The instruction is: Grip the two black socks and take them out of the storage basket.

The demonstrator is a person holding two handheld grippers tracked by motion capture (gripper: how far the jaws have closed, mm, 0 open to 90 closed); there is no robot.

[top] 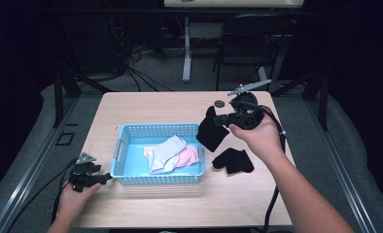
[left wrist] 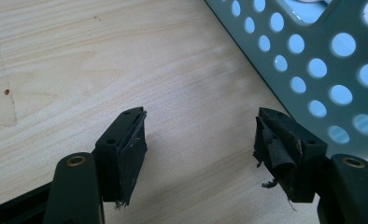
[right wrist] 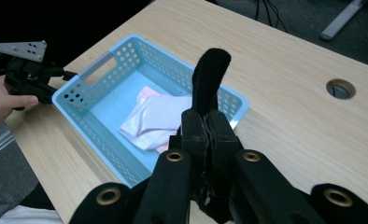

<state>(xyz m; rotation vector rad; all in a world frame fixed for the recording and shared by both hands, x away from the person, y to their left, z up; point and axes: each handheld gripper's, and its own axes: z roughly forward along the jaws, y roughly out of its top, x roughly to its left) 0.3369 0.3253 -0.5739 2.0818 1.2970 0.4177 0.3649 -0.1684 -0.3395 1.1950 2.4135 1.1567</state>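
A black sock (top: 210, 130) hangs from the right claw (top: 224, 118), whose jaws are pressed shut on the cloth, above the table just beside the right end of a blue perforated basket (top: 126, 136); in the right gripper view the sock's free end stands up past the closed jaws. A second black sock (top: 234, 161) lies on the table near its right edge, just right of the basket. Inside the basket rest a grey-white sock (top: 164, 153) and a pink garment (top: 188, 156), overlapping. The left claw (left wrist: 198, 140) sits with jaws wide apart and empty, low over the table's near left corner, just beside the basket's left wall. Judged risk: the sock is pinched by a small fold only, so it could slip free short of the basket, or snag on the rim if carried across too low. The table (top: 160, 104) is pale wood with a round cable hole (top: 219, 103) near its far edge; beyond it, grey carpet, loose cables and a dark chair (top: 245, 41) occupy a dim room.
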